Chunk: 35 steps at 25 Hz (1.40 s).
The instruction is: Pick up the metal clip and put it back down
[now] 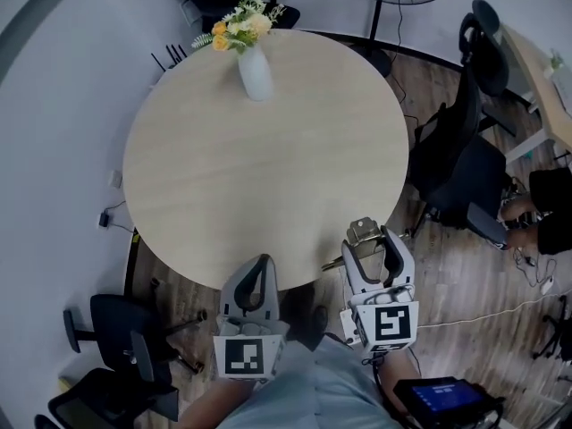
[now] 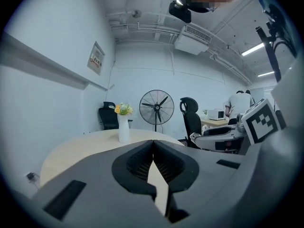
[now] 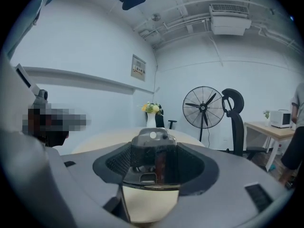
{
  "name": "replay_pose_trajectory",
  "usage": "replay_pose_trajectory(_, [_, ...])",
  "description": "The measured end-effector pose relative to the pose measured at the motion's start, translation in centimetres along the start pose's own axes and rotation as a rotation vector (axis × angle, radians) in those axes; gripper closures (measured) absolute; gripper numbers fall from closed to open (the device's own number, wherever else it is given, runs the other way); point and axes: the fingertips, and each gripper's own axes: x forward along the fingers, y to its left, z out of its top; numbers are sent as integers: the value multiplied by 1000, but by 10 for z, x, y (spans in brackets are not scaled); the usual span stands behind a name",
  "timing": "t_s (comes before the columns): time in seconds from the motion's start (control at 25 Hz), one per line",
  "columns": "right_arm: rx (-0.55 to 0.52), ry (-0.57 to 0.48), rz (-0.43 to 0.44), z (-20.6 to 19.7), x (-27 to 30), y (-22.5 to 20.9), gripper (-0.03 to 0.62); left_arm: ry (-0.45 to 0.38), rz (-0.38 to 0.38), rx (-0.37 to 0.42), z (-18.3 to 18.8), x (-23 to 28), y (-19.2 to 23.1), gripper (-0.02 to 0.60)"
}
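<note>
The right gripper (image 1: 370, 243) is clamped on the metal clip (image 1: 362, 231), which sits between its jaws at the near right edge of the round light-wood table (image 1: 268, 177); the head view does not show whether the clip touches the tabletop. In the right gripper view the metal clip (image 3: 152, 144) stands upright between the ribbed black pads (image 3: 116, 161) of the right gripper (image 3: 154, 165), its rounded silver top with a small hole facing the camera and a darker, reddish strip running down its middle. The left gripper (image 1: 261, 261) hovers just beside the table's near edge, to the left of the right one, and the left gripper view shows the left gripper (image 2: 153, 148) clenched on nothing, its tips meeting. Each gripper carries a cube with a black-and-white square marker (image 1: 394, 322) - a pattern only, no letters. At the far side of the table stands a white vase (image 1: 256, 72) of yellow and white flowers (image 1: 239, 25), well apart from both grippers. A standing fan (image 3: 204, 107) and a black office chair (image 3: 233, 109) are beyond the table, and a framed notice (image 3: 138, 68) hangs on the left wall - its print is too small to read. At the far right a white microwave (image 3: 281, 118) sits on a desk, and a dark tablet (image 1: 438, 396) with a blue-lit screen lies near the person's right side.
</note>
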Motion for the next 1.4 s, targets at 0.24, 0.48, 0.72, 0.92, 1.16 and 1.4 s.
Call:
replay_pose_trajectory(0.24, [-12,33,54,4,-40,65,327,-26,60,6,3,-78,27,563])
replay_pose_trajectory(0.48, [-53,-1,150,25,4,130,328,-35,152,-16,10,-96,97,563])
replay_pose_trajectory(0.72, [-80,34,225,34,57,202,329,-56,220,-33,9,-105,174,563])
replay_pose_trajectory(0.92, [-107,23,321,44,113,273,327,-53,293,-54,8,-111,252,562])
replay_pose_trajectory(1.16, [-118,-10,413,62,177,357,327,-62,388,-66,13,-121,345,561])
replay_pose_trajectory(1.4, [-139,-15,482,75,233,417,327,-56,454,-95,12,-120,414,562])
